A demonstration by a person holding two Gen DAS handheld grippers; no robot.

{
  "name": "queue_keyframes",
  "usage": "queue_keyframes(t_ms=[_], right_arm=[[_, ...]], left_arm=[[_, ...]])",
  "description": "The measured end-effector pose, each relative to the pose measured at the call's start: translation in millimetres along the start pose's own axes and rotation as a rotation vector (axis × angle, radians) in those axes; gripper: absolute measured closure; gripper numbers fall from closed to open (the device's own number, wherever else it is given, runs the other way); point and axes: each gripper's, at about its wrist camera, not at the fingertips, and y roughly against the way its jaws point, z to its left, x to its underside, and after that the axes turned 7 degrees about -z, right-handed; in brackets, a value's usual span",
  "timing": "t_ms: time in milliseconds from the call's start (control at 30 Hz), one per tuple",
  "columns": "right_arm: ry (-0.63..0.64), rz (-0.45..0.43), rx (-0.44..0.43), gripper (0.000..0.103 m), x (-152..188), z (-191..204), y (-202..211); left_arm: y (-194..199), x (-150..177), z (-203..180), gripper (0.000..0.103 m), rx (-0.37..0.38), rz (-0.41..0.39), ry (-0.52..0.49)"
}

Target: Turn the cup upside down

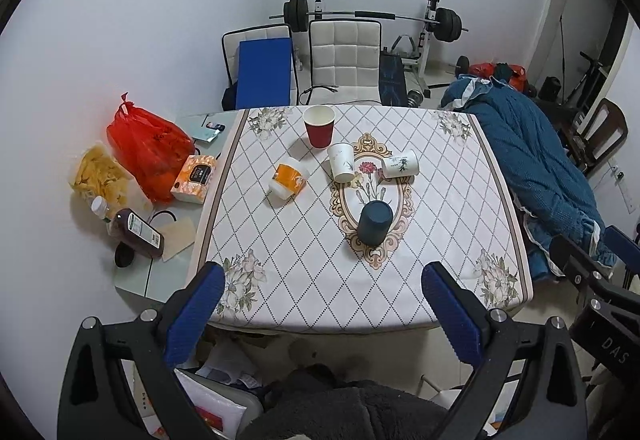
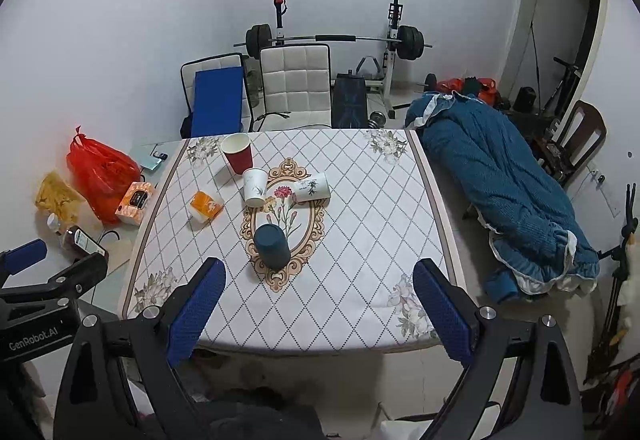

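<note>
Both tools hang back off the near edge of the table [image 1: 460,200], empty. The left gripper [image 1: 322,304] has its blue-padded jaws spread wide apart, and the right gripper [image 2: 318,298] is spread just the same — nothing sits between either pair.

On the patterned cloth, the dark blue cup [image 1: 375,224] stands mouth-down inside the oval flower medallion, nearest the grippers. From it, at about 12 o'clock, a white cup [image 1: 341,162] stands upright, and at 1 o'clock another white cup [image 1: 400,164] lies on its side. The red cup [image 1: 319,127] stands mouth-up farther back, around 11 o'clock, and an orange-and-white cup [image 1: 289,180] lies tipped over at 10 o'clock.

Off the cloth at 9 o'clock sit a red plastic bag [image 1: 148,148], an orange tissue box [image 1: 195,178] and a brown bottle [image 1: 138,234].
</note>
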Motion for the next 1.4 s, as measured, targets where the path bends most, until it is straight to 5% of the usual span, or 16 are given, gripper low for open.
queue_keyframes(t_ms=[1400], right_arm=[[0.024,0.032,-0.035,0.006,-4,8,-11]], left_arm=[[4,0,11,0.002,-0.031,-0.006,0.016]])
